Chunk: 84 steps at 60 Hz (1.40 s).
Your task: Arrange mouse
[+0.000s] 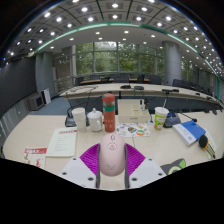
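A pale pink computer mouse (111,153) sits between my gripper's two fingers, its nose pointing away from me. My gripper (112,158) is shut on it: the purple pads (91,156) press against both of its sides. The mouse is held above the light table (150,140), in front of the red bottle.
Beyond the fingers stand a red bottle (109,112), a white cup (79,117), a small jar (95,121) and a green-labelled cup (160,118). A notebook (62,142) and a red-printed card (35,155) lie to the left, a blue book (190,133) to the right. Office desks lie further back.
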Motion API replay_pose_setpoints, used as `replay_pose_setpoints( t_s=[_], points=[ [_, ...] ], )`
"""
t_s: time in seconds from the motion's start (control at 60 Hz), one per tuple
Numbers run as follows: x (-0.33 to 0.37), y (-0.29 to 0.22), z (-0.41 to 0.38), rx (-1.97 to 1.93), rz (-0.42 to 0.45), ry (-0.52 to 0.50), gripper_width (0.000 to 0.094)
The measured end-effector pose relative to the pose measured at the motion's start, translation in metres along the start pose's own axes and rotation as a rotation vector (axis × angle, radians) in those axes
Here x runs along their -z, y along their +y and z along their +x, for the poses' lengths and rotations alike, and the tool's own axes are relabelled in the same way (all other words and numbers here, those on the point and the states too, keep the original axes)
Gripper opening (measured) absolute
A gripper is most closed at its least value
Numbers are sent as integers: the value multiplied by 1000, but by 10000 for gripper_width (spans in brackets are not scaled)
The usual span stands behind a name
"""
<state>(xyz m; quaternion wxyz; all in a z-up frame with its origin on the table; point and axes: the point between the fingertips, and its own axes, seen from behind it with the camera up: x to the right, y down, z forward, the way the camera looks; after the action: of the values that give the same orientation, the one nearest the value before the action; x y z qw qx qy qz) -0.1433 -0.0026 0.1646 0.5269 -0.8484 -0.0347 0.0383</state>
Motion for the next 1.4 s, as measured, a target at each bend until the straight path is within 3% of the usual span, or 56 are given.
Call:
replay_pose_setpoints(
  t_s=[0.167, 0.35, 0.533, 0.717, 0.75, 0.833, 0.85, 1.167, 1.4],
  points=[
    [32, 0, 101, -13, 9, 64, 319],
    [19, 75, 183, -18, -98, 77, 318],
    [-4, 144, 212, 2, -171, 39, 325],
    [-13, 180, 216, -14, -233, 0, 479],
    [-11, 179, 215, -14, -224, -10, 531],
    [-1, 176, 214, -14, -230, -5, 857],
    [2, 174, 215, -14, -230, 1, 869],
    [126, 105, 189, 2, -140, 83, 854],
    [246, 90, 157, 57, -89, 158, 857]
  ],
)
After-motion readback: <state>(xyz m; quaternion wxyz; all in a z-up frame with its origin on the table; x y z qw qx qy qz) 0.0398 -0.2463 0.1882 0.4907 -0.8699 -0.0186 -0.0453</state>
